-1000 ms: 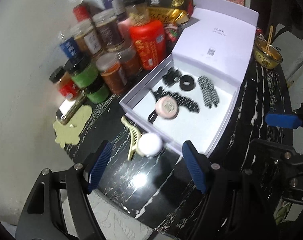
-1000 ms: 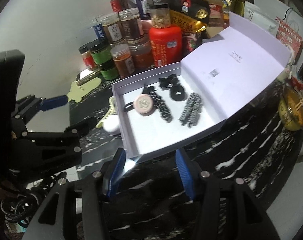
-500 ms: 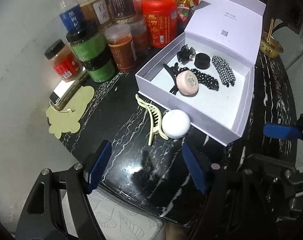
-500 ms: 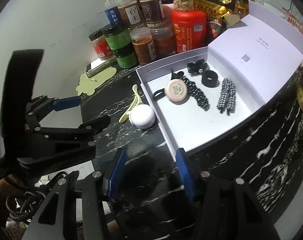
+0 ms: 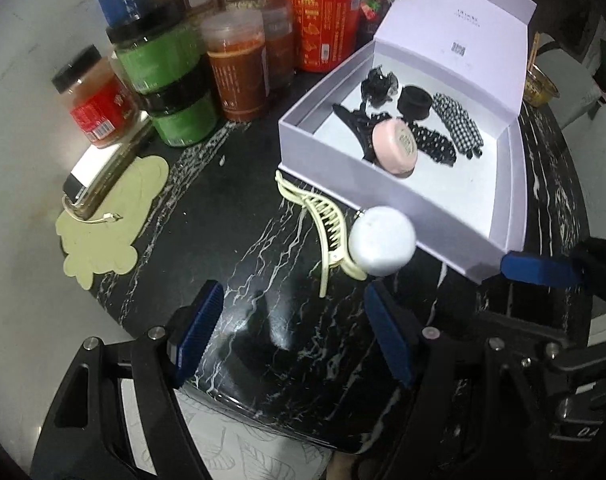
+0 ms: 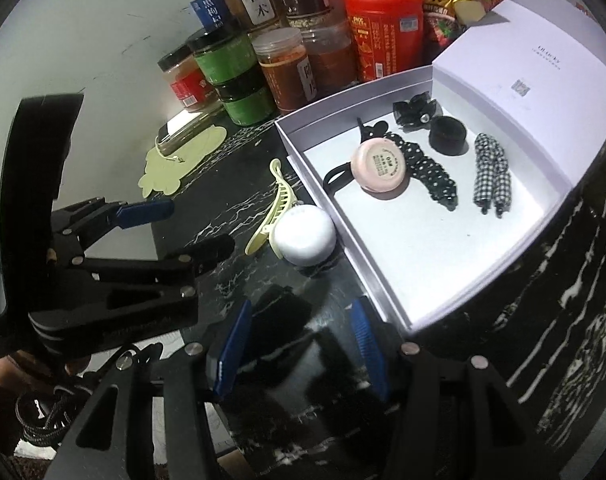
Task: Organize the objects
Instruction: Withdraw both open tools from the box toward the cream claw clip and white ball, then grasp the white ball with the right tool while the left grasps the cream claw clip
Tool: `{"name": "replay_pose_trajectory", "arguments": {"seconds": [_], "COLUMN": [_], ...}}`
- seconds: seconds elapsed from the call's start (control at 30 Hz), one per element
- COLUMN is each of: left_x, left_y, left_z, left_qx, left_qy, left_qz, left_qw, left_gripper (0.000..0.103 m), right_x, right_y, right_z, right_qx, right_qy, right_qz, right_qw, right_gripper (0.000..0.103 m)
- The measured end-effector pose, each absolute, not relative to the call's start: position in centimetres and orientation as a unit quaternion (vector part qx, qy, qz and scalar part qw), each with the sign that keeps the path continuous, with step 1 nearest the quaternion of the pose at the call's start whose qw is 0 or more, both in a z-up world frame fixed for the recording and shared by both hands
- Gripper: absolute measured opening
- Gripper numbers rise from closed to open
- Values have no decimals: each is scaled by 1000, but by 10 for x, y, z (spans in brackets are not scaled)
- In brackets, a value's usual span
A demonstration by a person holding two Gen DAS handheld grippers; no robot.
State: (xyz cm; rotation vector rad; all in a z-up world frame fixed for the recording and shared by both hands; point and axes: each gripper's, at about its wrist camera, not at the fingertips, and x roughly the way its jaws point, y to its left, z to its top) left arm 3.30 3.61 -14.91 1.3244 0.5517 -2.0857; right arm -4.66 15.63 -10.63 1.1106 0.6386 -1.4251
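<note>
An open white box [image 5: 315,140] [image 6: 383,292] sits on the black marble table and holds a pink round case [image 5: 395,146] [image 6: 379,164], black hair ties and checked scrunchies [image 5: 459,124] [image 6: 493,172]. In front of the box lie a cream claw hair clip [image 5: 323,220] [image 6: 279,204] and a white round case [image 5: 383,240] [image 6: 305,234] touching it. My left gripper [image 5: 295,336] is open and empty, just short of the clip. My right gripper [image 6: 299,344] is open and empty near the box's front corner, below the white case.
Jars and a red canister [image 5: 323,20] [image 6: 387,36] crowd the back left. A phone [image 5: 103,164] rests on a pale green mat [image 5: 111,224] at the left. The box lid [image 5: 459,32] stands open at the back. The table edge [image 5: 239,412] is close below.
Both grippers have moved left and closer to the table, so the clip and white case now sit nearer ahead. Both stayed open and nothing on the table moved.
</note>
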Motion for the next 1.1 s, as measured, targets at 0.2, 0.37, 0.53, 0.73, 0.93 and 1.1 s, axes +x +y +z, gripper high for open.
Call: {"name": "replay_pose_trajectory", "arguments": {"seconds": [0.2, 0.37, 0.53, 0.73, 0.93, 1.1], "left_x": [33, 27, 25, 34, 55, 63], "left_y": [33, 31, 21, 9, -6, -12], "left_z": [-161, -170, -187, -198, -196, -185], "left_qx": [493, 494, 508, 518, 511, 501], "left_qy": [213, 204, 218, 232, 243, 250], "left_qz": [-802, -810, -799, -780, -775, -783], "left_qw": [261, 242, 238, 263, 282, 272], "left_gripper": [71, 57, 32, 25, 25, 26], "right_x": [-41, -41, -41, -39, -30, -26], "right_y": [145, 140, 135, 125, 111, 96], "right_z": [-122, -131, -138, -141, -144, -148], "right_qx": [483, 488, 494, 497, 487, 482], "right_qy": [272, 273, 269, 265, 272, 275], "right_qz": [-605, -603, -606, -605, -610, -624], "right_qw": [572, 569, 562, 563, 563, 550], "right_gripper": [53, 53, 53, 53, 53, 53]}}
